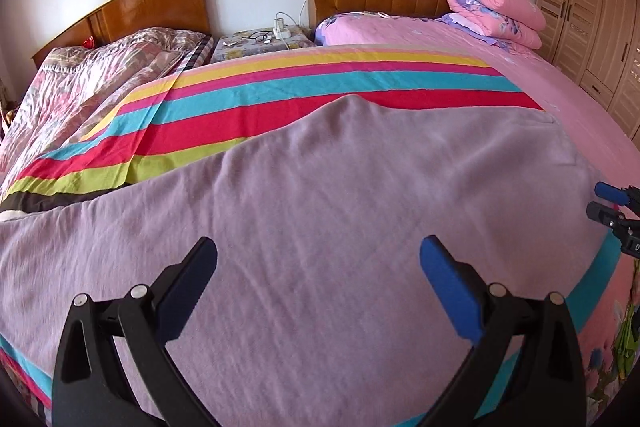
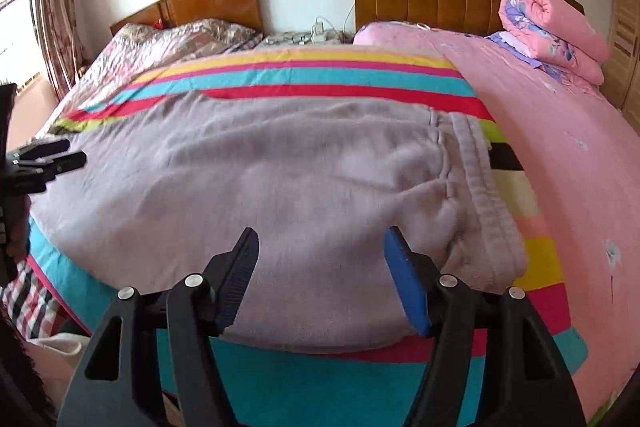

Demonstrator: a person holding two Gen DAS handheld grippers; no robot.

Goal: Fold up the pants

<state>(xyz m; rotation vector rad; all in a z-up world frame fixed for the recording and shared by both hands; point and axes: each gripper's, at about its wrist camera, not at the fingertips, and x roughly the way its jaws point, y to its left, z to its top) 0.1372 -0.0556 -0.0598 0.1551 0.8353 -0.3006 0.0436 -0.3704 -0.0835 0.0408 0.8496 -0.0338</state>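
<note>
Pale lilac fleece pants point(image 1: 320, 187) lie flat across a striped blanket point(image 1: 280, 87) on the bed. Their elastic waistband point(image 2: 476, 179) is at the right end, and the legs run off to the left. My left gripper point(image 1: 320, 251) hovers over the leg part, open, with nothing between its fingers. My right gripper point(image 2: 322, 235) hangs over the seat part near the front edge, open and holding nothing. Each gripper shows at the edge of the other's view: the right gripper point(image 1: 608, 203) and the left gripper point(image 2: 60, 155).
A pink sheet point(image 2: 560, 131) covers the bed to the right, with a rolled pink quilt point(image 2: 552, 27) by the headboard. A second bed point(image 1: 100, 75) and a nightstand point(image 1: 260, 43) are beyond on the left. A wardrobe point(image 1: 592, 19) stands at the far right.
</note>
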